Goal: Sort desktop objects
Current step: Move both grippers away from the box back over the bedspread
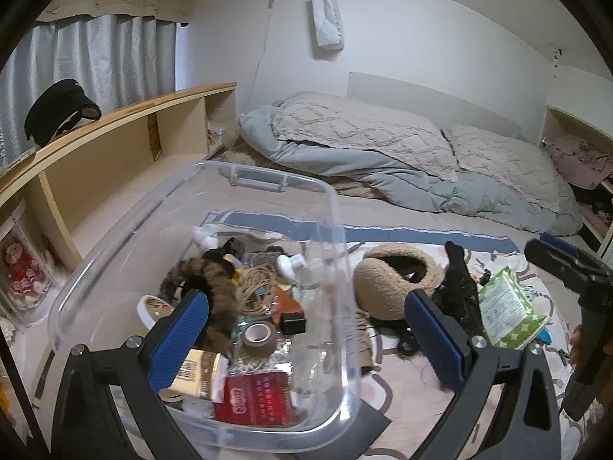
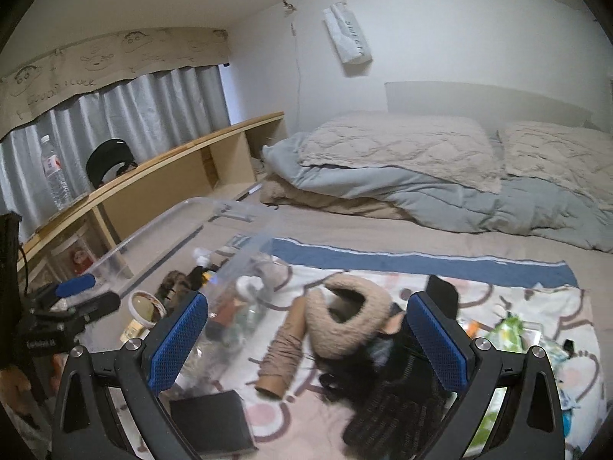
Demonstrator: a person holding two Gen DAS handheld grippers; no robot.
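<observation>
Claws both hanging wide apart, gripping nothing: left claw point(image 1: 306, 329) hovering over the clear bin point(image 1: 337, 230), right claw point(image 2: 306, 337) over the earmuffs point(image 2: 345, 326).

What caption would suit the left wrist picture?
Open left gripper above a clear bin of odds and ends, fuzzy earmuffs lying beside it.

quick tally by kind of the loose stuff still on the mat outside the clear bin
Fuzzy beige earmuffs: 1
Twine spool on a cardboard tube: 1
Black box: 1
Green wet-wipes pack: 1
Dark knit garment: 1
Total: 5 that I can tell apart.
</observation>
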